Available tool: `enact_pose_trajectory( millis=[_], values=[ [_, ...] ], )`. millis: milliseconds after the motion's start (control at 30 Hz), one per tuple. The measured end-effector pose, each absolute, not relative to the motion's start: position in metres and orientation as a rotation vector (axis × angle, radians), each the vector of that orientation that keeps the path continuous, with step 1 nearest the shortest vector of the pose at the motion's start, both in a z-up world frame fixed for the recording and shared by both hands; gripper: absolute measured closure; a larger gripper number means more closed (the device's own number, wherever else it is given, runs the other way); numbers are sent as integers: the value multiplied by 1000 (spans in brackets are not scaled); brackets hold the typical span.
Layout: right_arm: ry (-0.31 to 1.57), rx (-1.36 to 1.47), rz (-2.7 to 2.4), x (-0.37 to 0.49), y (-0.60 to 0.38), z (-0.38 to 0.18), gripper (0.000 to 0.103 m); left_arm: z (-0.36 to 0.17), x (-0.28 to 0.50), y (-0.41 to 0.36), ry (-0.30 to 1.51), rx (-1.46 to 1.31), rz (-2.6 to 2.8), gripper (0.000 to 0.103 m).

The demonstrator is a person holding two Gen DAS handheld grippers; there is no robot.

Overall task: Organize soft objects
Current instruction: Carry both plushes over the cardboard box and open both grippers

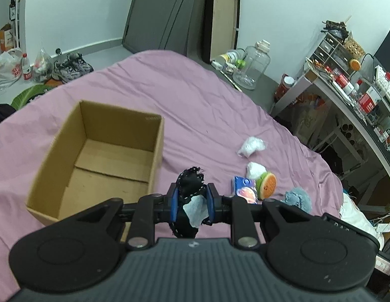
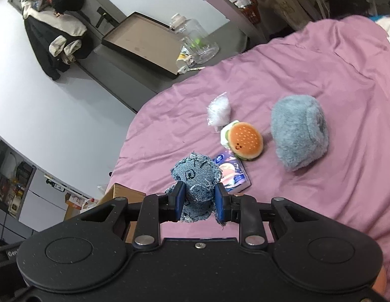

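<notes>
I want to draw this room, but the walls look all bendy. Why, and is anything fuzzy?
Left wrist view: the fisheye lens curves the white desk and walls; the brown cardboard box looks sharp. Right wrist view: the room is tilted and bent, and the grey-blue fluffy plush and top right corner are slightly blurred.

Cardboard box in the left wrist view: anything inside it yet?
The cardboard box shows only its bare floor flaps; nothing lies on the visible part. The near wall and the left gripper, shut on a black cloth, hide the front strip of the floor.
</notes>
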State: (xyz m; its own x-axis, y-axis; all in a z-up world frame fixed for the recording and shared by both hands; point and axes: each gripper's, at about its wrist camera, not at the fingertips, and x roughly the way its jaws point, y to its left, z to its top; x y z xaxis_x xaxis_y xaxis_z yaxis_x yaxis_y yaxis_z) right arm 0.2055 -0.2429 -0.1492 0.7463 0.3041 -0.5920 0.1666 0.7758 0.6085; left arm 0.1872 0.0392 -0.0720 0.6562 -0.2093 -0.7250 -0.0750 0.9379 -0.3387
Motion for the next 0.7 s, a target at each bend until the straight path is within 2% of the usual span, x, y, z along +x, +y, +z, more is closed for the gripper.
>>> enact_pose_trajectory(
  millis=[367, 700],
  values=[
    [714, 627, 163, 210, -198, -130, 78, -63, 199, 81, 813, -318, -27, 81],
    [704, 589, 202, 220, -170, -126, 78, -80, 231, 115, 813, -290, 30, 81]
  ],
)
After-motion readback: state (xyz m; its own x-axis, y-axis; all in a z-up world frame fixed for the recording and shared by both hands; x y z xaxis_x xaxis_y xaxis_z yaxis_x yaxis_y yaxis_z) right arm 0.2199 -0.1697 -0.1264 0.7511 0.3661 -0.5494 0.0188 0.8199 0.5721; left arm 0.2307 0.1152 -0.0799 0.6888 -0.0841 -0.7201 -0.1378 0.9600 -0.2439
